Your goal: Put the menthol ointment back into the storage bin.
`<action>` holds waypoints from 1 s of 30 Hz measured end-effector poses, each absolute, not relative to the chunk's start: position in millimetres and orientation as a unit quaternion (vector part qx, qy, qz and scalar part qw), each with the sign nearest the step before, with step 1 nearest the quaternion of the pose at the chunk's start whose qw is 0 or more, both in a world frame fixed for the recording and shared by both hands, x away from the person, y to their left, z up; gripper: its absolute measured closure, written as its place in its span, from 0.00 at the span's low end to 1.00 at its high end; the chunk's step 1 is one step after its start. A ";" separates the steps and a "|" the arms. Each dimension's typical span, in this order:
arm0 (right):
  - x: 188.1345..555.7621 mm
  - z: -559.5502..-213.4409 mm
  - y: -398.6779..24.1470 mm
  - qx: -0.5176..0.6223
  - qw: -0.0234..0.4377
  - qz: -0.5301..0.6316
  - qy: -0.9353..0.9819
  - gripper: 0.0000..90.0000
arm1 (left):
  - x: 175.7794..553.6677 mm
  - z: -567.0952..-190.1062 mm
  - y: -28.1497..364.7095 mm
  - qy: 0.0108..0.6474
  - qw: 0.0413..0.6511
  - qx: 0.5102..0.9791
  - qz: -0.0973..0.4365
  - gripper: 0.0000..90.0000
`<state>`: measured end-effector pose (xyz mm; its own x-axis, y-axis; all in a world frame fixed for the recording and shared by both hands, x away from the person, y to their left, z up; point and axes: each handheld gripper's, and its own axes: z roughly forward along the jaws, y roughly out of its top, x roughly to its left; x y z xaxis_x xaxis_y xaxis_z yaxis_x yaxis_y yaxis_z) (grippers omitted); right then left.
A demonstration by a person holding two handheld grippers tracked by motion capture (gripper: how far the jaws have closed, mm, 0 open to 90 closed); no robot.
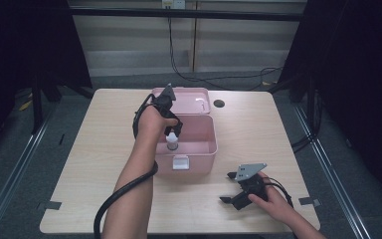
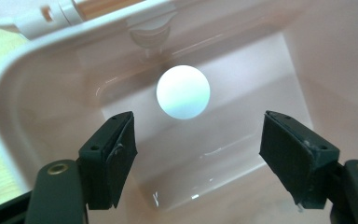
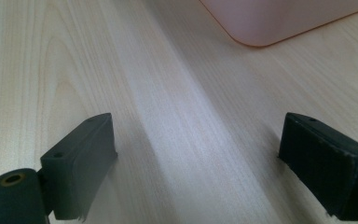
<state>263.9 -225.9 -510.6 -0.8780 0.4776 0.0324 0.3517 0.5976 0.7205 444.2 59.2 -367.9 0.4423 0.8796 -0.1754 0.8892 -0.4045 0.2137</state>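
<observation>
Bottle (image 1: pixel 172 143) stands upright inside the pink box (image 1: pixel 199 149), near its front wall, directly under the left gripper (image 1: pixel 172 130). In the left gripper view the white cap (image 2: pixel 183 92) shows as a round disc seen from above, beyond the jaw tips and between their lines — clear of both pads (image 2: pixel 116 149), touching neither. Jaws stand spread and hold nothing; bottle is released and rests on the box floor.

Left hand (image 1: pixel 151 122) hangs over the box, forearm reaching in from the bottom edge across the table (image 1: pixel 104 149), wrist bent so the gripper points straight down into the box. Cable trails back along the forearm.

Box lid (image 1: pixel 189 99) is open, tilted back behind the box; white latch (image 1: pixel 180 162) on the front wall faces the person.

Right gripper (image 1: pixel 231 191) lies low over the table, well apart from the box, to its front right. Right hand (image 1: pixel 271 199) grips it from behind, jaws pointing left toward the box corner (image 3: pixel 256 28). In the right gripper view the jaws are wide apart — bare wood between them, nothing grasped.
</observation>
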 end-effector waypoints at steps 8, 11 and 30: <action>263.9 -510.6 -225.8 0.233 0.082 0.384 0.890 0.11 | 436.7 -352.7 68.9 0.497 0.138 0.856 -0.014 0.28; 264.0 -510.7 -225.8 0.232 0.082 0.384 0.890 0.11 | 433.1 -346.6 72.1 0.483 0.144 0.864 -0.013 0.27; 264.0 -510.7 -225.8 0.233 0.082 0.384 0.890 0.11 | 404.4 -313.5 90.6 0.431 0.155 0.889 -0.008 0.25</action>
<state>264.0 -225.8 -510.7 -0.8780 0.4776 0.0323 0.3513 0.5970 0.7212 404.4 90.6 -313.5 0.6282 0.7638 -0.1481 0.7689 -0.5805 0.2681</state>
